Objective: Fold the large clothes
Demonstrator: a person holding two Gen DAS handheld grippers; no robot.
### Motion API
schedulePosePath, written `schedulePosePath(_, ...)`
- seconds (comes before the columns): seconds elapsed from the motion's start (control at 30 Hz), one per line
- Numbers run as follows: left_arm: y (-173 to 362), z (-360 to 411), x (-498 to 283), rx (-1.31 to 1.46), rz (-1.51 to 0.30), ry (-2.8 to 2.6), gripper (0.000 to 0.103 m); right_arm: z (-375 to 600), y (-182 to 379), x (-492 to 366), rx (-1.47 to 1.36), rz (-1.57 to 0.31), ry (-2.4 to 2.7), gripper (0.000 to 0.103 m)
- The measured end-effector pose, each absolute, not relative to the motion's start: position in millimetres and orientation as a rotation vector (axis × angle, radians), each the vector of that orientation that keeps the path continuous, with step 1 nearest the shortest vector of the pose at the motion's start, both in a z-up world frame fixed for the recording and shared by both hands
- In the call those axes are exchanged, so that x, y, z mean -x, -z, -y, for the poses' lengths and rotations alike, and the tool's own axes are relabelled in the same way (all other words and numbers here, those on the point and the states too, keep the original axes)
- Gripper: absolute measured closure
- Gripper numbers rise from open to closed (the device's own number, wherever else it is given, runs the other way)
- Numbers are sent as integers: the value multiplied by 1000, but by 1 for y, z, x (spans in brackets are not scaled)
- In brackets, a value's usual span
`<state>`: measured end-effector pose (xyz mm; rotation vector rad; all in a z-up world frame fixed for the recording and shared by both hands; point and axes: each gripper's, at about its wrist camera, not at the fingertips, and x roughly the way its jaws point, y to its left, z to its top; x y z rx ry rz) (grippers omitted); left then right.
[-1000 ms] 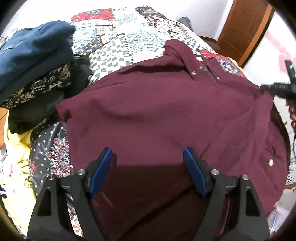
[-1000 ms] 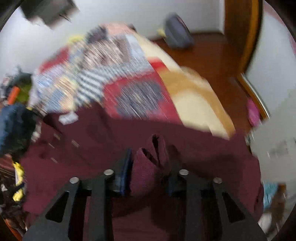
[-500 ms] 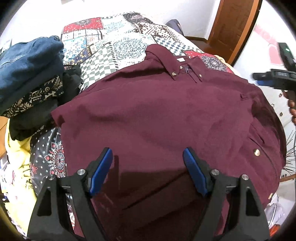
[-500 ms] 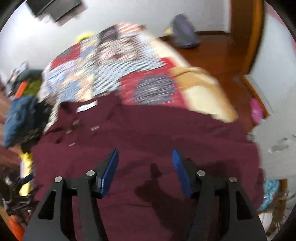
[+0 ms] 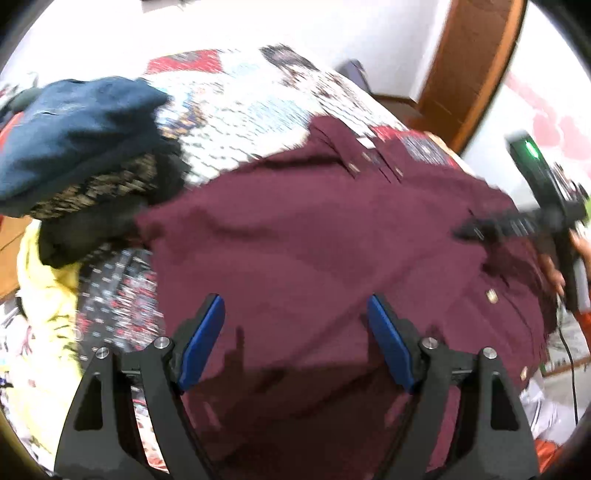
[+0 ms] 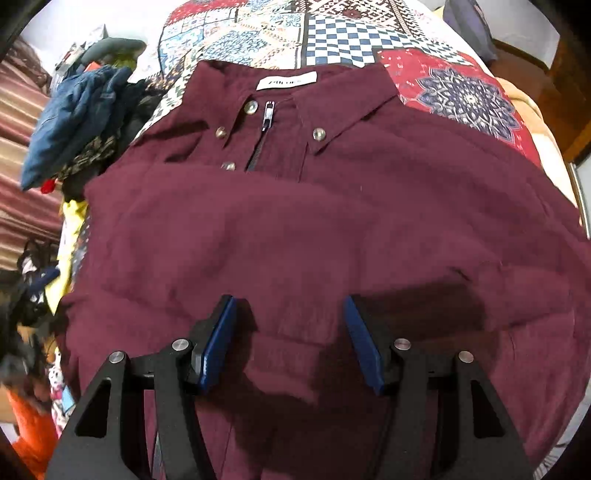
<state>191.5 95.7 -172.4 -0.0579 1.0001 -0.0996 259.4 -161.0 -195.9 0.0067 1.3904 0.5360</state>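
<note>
Patchwork bedspread (image 6: pixel 369 33) under maroon shirt (image 6: pixel 295 229)

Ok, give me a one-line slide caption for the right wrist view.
Open right gripper above a maroon shirt spread collar-up on a patchwork bedspread.

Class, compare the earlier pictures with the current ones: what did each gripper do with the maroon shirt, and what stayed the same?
The right gripper let go of the bunched fold of the maroon button-collar shirt; its jaws have just been opening, now empty above the flat cloth, and it swung to face the collar. The left gripper stayed open and empty. The pile of folded clothes topped by blue denim stayed put on the patchwork bedspread.
</note>
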Motion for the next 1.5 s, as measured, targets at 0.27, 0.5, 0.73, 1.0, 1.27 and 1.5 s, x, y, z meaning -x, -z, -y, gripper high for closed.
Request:
schedulePosePath(0.27,212,-130,-211,132,-1109,5,21,196,194,-223,-74,-1375,-562,46)
schedulePosePath(0.5,231,-112,-182,113,-1115,14,20,229,186,-200,-154,-1331,-487,44)
schedulePosePath(0.73,231,-113,-164,143,-1112,30,20,272,181,-187,-277,-1301,-271,44)
schedulePosePath(1.0,231,-112,-166,153,-1103,26,20,297,195,-210,-544,-1215,-154,44)
schedulePosePath(1.27,214,-122,-178,113,-1076,14,21,301,210,-259,-657,-1162,-4,52)
schedulePosePath(1.5,197,-138,-219,94,-1051,-1,21,285,170,-281,-566,-1039,-122,76)
